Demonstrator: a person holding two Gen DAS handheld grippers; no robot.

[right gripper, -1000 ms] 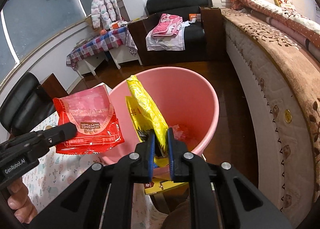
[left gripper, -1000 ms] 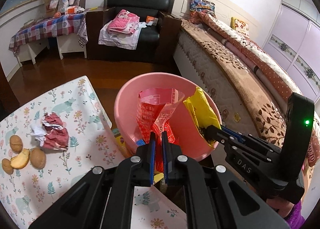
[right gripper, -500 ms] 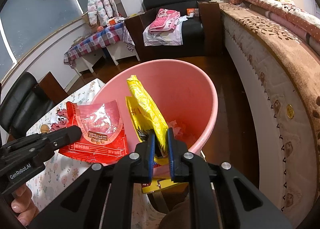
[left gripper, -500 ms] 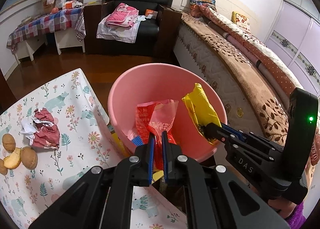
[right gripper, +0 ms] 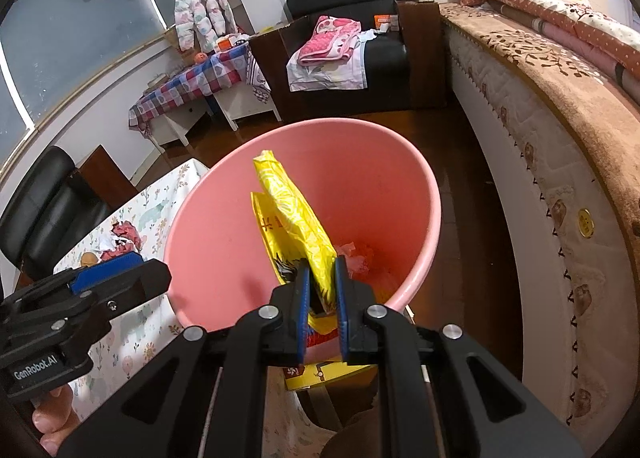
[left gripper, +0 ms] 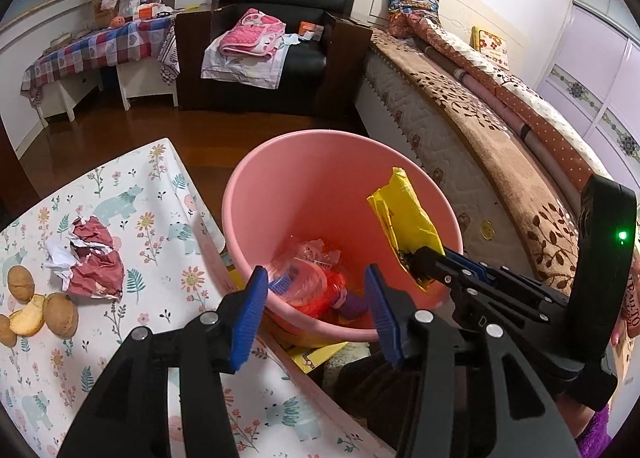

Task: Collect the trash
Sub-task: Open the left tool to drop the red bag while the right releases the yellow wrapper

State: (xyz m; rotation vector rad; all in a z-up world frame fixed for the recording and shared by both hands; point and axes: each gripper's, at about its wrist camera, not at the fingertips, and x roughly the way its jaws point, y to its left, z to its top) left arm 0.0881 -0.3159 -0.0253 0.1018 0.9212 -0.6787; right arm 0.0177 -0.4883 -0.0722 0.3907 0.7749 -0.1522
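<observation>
Trash collecting at a pink bucket [left gripper: 280,177] beside my floral-cloth table [left gripper: 132,217]. My left gripper [left gripper: 316,298] hangs over the bucket's near rim with its blue pads spread wide apart and nothing between them. A red wrapper [left gripper: 316,290] lies at the bottom of the bucket. My right gripper [right gripper: 322,298] is pinched tight on the lower end of a yellow snack bag [right gripper: 292,217], which stands upright over the bucket's mouth. On the table sit a crumpled red-and-white paper [left gripper: 92,258] and some walnuts [left gripper: 40,306], just beside each other.
</observation>
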